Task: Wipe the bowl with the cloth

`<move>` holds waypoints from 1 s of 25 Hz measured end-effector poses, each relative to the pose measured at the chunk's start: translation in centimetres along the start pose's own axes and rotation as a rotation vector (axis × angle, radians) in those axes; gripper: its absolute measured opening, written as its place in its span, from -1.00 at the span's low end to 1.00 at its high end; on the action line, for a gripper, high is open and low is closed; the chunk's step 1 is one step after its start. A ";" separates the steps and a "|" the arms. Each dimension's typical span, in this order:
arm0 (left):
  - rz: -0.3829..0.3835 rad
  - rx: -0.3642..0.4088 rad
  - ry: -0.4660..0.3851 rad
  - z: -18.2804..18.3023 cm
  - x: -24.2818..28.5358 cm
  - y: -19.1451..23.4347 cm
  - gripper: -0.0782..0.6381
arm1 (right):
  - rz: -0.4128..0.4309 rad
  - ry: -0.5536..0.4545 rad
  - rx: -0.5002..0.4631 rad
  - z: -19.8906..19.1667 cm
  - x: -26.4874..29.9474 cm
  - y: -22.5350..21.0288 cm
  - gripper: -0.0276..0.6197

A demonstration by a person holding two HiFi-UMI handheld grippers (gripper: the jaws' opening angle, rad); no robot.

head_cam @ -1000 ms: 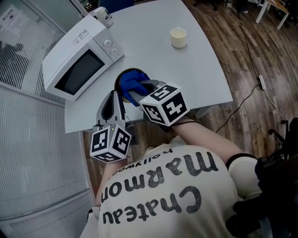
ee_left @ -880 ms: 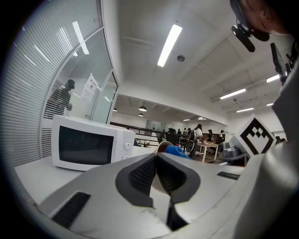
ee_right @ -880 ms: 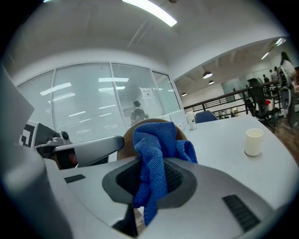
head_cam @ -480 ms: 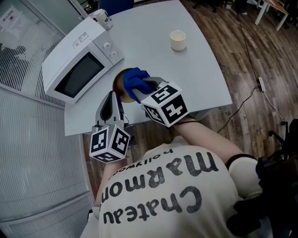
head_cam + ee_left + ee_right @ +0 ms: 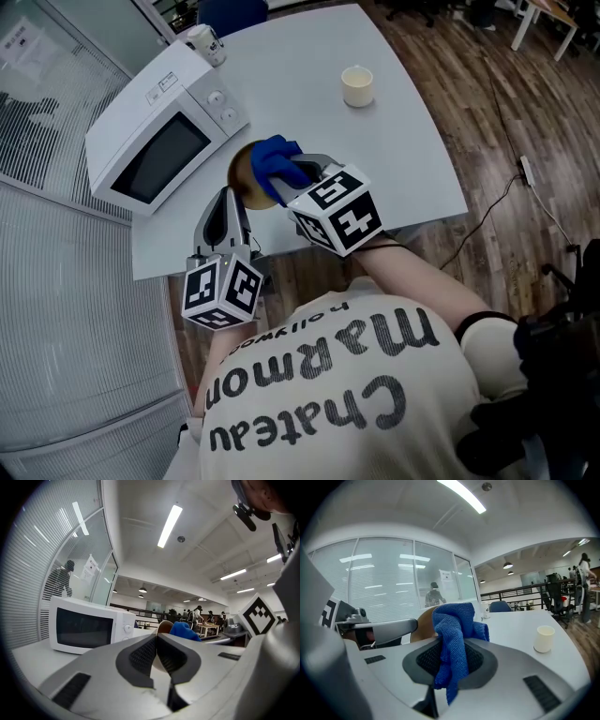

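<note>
While our left hand-held gripper [image 5: 157,643] pinches the bowl [image 5: 242,172] by the rim to hold it tilted, our right hand-held gripper [image 5: 450,654] clamps the cloth [image 5: 457,616] against it for wiping.

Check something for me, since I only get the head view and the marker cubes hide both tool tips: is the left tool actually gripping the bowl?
Observer: Yes. The left gripper view shows the left tool closed on the rim of the bowl.
Operator: And is the cloth secure?
Observer: In the right gripper view the cloth is pinched between the pads of the right tool, with a tail hanging below them.
</note>
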State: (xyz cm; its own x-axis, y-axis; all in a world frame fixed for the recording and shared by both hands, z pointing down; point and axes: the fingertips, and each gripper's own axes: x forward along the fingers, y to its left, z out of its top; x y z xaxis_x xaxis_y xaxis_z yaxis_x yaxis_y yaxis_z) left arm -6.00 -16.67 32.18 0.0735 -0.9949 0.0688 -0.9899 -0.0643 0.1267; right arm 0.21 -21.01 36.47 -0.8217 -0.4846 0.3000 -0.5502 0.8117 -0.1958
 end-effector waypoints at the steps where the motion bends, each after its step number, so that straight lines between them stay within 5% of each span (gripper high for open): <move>1: 0.001 0.001 0.000 0.0 0.0 0.0 -0.77 | 0.000 -0.002 0.002 0.1 0.0 -0.1 -0.72; 9: 0.002 0.003 -0.005 0.1 0.2 0.1 -0.77 | 0.003 -0.023 0.017 1.1 -0.3 -0.4 -0.72; 17: -0.023 0.015 -0.014 0.3 0.6 -1.3 -0.77 | 0.187 -0.020 0.203 1.9 -0.4 2.5 -0.72; 25: -0.028 0.015 -0.025 0.3 0.9 -1.9 -0.77 | 0.234 -0.006 0.249 1.4 0.0 3.3 -0.72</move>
State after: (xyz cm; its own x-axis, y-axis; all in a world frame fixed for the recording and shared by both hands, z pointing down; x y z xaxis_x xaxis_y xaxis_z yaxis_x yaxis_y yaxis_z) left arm -4.11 -17.45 31.72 0.0987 -0.9943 0.0410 -0.9892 -0.0935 0.1132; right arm -1.78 -18.80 34.49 -0.9305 -0.2966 0.2149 -0.3652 0.7972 -0.4808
